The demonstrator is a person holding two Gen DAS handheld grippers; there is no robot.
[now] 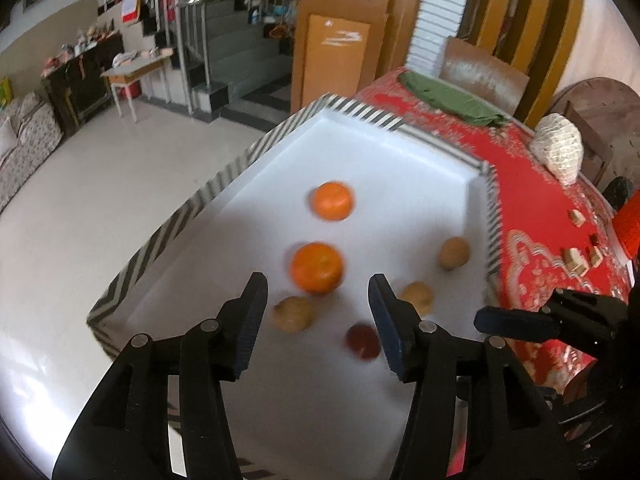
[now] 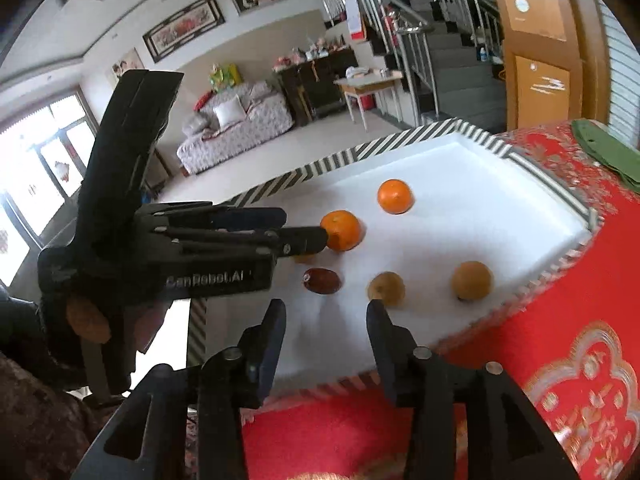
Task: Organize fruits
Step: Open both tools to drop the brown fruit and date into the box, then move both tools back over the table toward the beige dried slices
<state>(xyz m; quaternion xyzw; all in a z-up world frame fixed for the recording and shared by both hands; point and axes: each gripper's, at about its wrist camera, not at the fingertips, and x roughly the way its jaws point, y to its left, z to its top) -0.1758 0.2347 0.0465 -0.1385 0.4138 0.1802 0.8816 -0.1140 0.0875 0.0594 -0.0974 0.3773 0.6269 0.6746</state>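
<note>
Mostly round, smooth fruits (image 2: 394, 196) (white tray (image 2: 460, 216))

Both wrist cameras look steeply down, close over the white tray (image 1: 360, 152) (image 2: 460, 152). The left view, somewhat blurred, faces the staircase (image 1: 224, 40); the right faces the sofa (image 2: 240, 124).

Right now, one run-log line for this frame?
left tool: open, empty | right tool: open, empty | white tray: two oranges, three brown fruits, one dark red fruit

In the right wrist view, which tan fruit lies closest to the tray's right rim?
The tan fruit standing alone beside the striped rim; the other sits further left.
</note>
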